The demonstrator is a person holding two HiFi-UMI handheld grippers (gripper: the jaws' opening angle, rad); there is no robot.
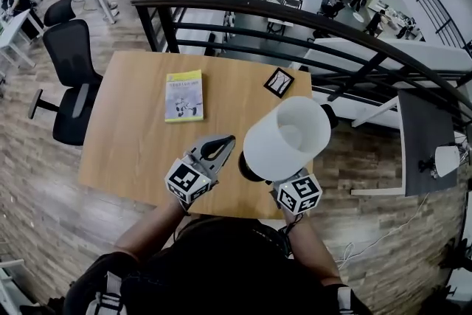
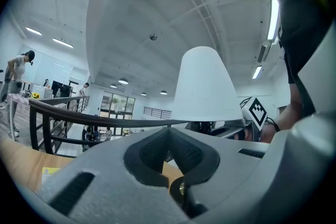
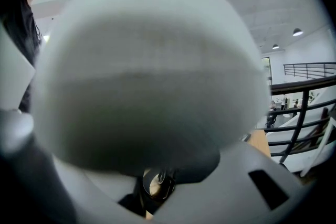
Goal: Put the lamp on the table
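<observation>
The lamp has a white shade (image 1: 288, 137) and a dark base (image 1: 249, 169), and it stands upright over the front right part of the wooden table (image 1: 133, 129). I cannot tell whether the base touches the wood. My right gripper (image 1: 293, 188) reaches in under the shade from the near side. In the right gripper view the shade (image 3: 149, 71) fills the picture and the right gripper (image 3: 157, 183) is shut on the lamp's thin metal stem. My left gripper (image 1: 227, 142) hovers just left of the base, shut and holding nothing. The left gripper view shows the left gripper (image 2: 169, 134) below the shade (image 2: 202, 86).
A yellow book (image 1: 184, 95) lies mid-table and a black square card (image 1: 279, 82) lies at the far right. A dark railing (image 1: 295, 18) runs behind the table. An office chair (image 1: 70, 77) stands to the left and a grey side table (image 1: 424, 136) to the right.
</observation>
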